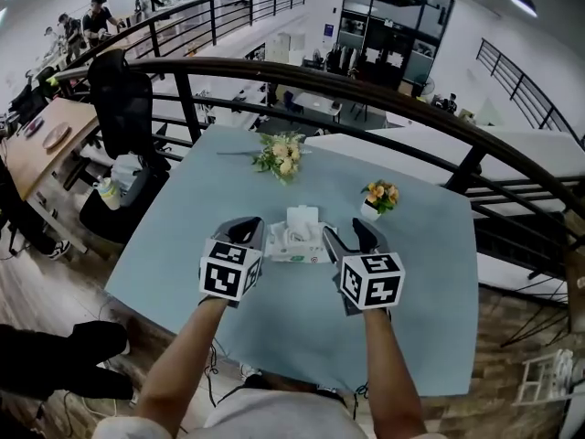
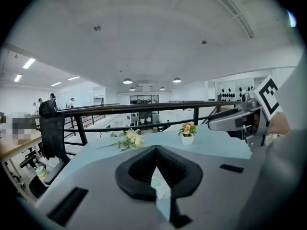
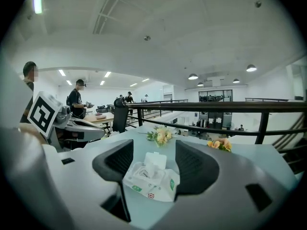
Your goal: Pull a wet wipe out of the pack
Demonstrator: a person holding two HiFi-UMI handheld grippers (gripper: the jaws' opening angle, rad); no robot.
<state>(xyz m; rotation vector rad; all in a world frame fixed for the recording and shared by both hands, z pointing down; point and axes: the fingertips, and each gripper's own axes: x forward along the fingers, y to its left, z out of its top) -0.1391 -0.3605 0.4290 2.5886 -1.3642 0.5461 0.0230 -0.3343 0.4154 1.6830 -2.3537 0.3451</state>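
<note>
A white wet wipe pack point(image 1: 298, 243) with green print lies on the pale blue table point(image 1: 292, 337), its flap lid point(image 1: 302, 215) standing open. My left gripper point(image 1: 245, 231) hovers just left of the pack with its jaws shut and tips meeting point(image 2: 154, 148); a sliver of the pack point(image 2: 160, 188) shows through the gap behind the tips. My right gripper point(image 1: 348, 237) is just right of the pack, open. In the right gripper view the pack point(image 3: 152, 177) lies on the table between and beyond the spread jaws point(image 3: 154, 163), untouched.
A loose yellow bouquet point(image 1: 281, 156) lies at the table's far side and a small potted flower point(image 1: 379, 197) stands at the back right. A dark railing point(image 1: 384, 99) curves behind the table. A black office chair point(image 1: 123, 108) stands to the left.
</note>
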